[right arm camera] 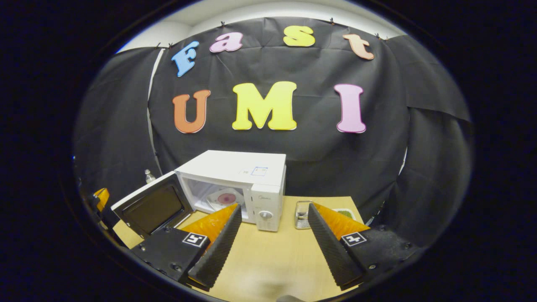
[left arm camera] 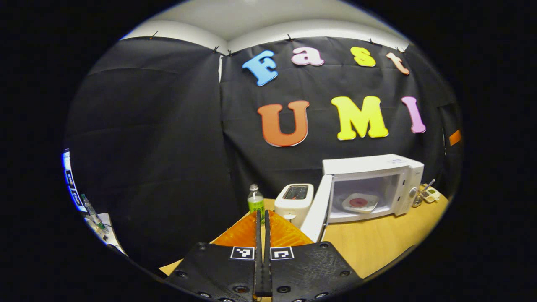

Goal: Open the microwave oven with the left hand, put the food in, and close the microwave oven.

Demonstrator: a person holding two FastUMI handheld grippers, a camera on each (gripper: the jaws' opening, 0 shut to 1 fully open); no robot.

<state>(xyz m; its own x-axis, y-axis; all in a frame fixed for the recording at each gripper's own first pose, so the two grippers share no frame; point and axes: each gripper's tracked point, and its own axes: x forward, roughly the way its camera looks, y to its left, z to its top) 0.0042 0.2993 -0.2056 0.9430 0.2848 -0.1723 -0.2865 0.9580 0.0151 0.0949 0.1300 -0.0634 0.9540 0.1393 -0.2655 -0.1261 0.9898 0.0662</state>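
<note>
Where black cloth walls stand, wooden table (right arm camera: 268,260) (pale), open microwave (right arm camera: 247,176).

white microwave oven (left arm camera: 377,167) with a dark window in its open door (right arm camera: 153,207). inside, a white plate (left arm camera: 360,203) with a round red centre. white toaster (left arm camera: 294,200) beside it. clear bottle (left arm camera: 255,199) with a green label and pale cap. light wood-grain table (right arm camera: 268,256). black-and-white square markers (left arm camera: 242,253) on the gripper bodies. black cloth wall (right arm camera: 302,151), white ceiling above.
</note>
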